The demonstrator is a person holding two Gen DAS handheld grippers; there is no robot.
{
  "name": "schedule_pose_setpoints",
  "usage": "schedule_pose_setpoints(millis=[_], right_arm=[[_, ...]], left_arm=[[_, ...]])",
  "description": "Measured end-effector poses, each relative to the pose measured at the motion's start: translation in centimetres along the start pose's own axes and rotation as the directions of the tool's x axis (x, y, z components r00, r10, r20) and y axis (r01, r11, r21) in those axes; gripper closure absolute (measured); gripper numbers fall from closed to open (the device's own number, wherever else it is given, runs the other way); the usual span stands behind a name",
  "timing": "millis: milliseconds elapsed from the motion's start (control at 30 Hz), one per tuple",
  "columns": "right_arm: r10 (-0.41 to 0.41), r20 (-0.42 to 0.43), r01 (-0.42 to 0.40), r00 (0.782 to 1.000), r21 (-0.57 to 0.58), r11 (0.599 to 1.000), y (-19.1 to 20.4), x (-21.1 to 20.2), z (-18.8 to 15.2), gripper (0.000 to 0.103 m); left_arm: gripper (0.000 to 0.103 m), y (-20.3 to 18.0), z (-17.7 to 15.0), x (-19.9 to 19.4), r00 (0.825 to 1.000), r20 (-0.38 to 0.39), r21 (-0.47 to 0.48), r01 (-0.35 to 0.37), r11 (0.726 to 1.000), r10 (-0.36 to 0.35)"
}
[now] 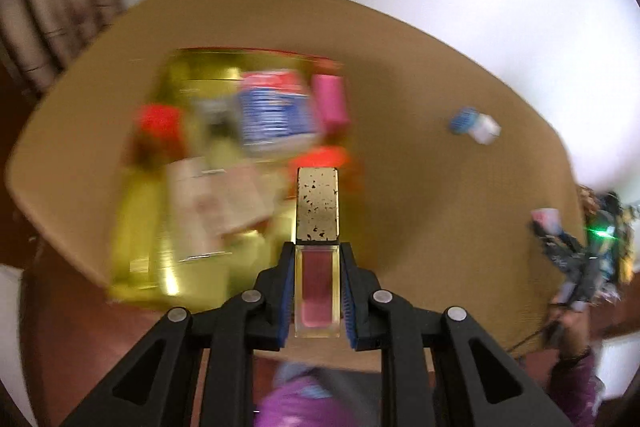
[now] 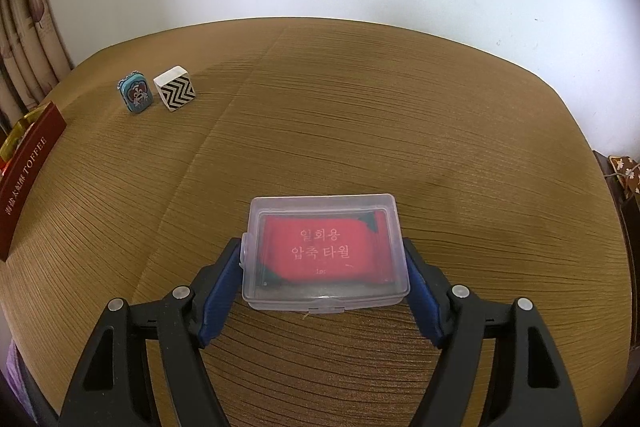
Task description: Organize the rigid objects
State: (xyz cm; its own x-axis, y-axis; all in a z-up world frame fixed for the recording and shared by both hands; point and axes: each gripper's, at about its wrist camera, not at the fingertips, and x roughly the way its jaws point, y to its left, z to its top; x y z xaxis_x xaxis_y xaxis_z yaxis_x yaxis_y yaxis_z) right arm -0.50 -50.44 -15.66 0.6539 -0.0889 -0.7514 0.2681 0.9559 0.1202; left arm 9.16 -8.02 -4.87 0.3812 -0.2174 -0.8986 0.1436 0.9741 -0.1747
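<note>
Left tongs [image 1: 317, 291] pinch a slim lip-gloss bottle [image 1: 318, 259], long axis pointing away along the fingers, gold cap far. The gold tin [image 1: 168, 259] of sorted items lies to the far left, blurred. Right tongs [image 2: 324, 275] straddle a clear plastic box [image 2: 324, 251] on the bench [image 2: 400, 115] (pads at its sides; grip unclear).
</note>
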Motion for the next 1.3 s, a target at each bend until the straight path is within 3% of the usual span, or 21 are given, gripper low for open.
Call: schedule_pose_setpoints(millis=[100,367,633,833,1033,1233,1300], right_arm=[[-0.002,0.001,0.002,1.0,-0.001,1.0,0.2,0.0,-0.1,0.03],[-0.007,0.0,0.007,1.0,-0.005,1.0,0.6,0.1,0.0,0.031],[-0.007,0.0,0.007,1.0,-0.007,1.0,0.6,0.1,0.1,0.031],[-0.008,-0.001,0.008,1.0,-0.008,1.0,0.7,0.1,0.1,0.031],[-0.009,-0.001,0.009,1.0,-0.007,1.0,0.7,0.1,0.1,0.031],[-0.007,-0.002,0.007,1.0,-0.007,1.0,0.7,0.2,0.2,0.031],[-0.008,-0.003,0.008,1.0,-0.007,1.0,0.7,0.1,0.2,0.032]], left_arm=[[0.083,3.4,-0.6,-0.8,0.994,0.022,-0.012,-0.109,0.994,0.11],[0.083,7.6,-0.8,0.2,0.985,0.006,-0.078,-0.169,0.982,0.17],[0.082,8.4,-0.9,2.9,0.974,-0.01,-0.088,-0.227,0.97,0.227],[0.078,7.5,-1.1,3.3,0.959,0.019,-0.052,-0.282,0.958,0.283],[0.075,7.2,-2.7,1.2,0.959,0.11,-0.095,-0.252,0.963,0.262],[0.068,6.2,-5.1,-2.1,0.914,0.265,-0.104,-0.289,0.952,0.307],[0.067,5.9,-5.4,-2.8,0.908,0.301,-0.095,-0.275,0.957,0.291]])
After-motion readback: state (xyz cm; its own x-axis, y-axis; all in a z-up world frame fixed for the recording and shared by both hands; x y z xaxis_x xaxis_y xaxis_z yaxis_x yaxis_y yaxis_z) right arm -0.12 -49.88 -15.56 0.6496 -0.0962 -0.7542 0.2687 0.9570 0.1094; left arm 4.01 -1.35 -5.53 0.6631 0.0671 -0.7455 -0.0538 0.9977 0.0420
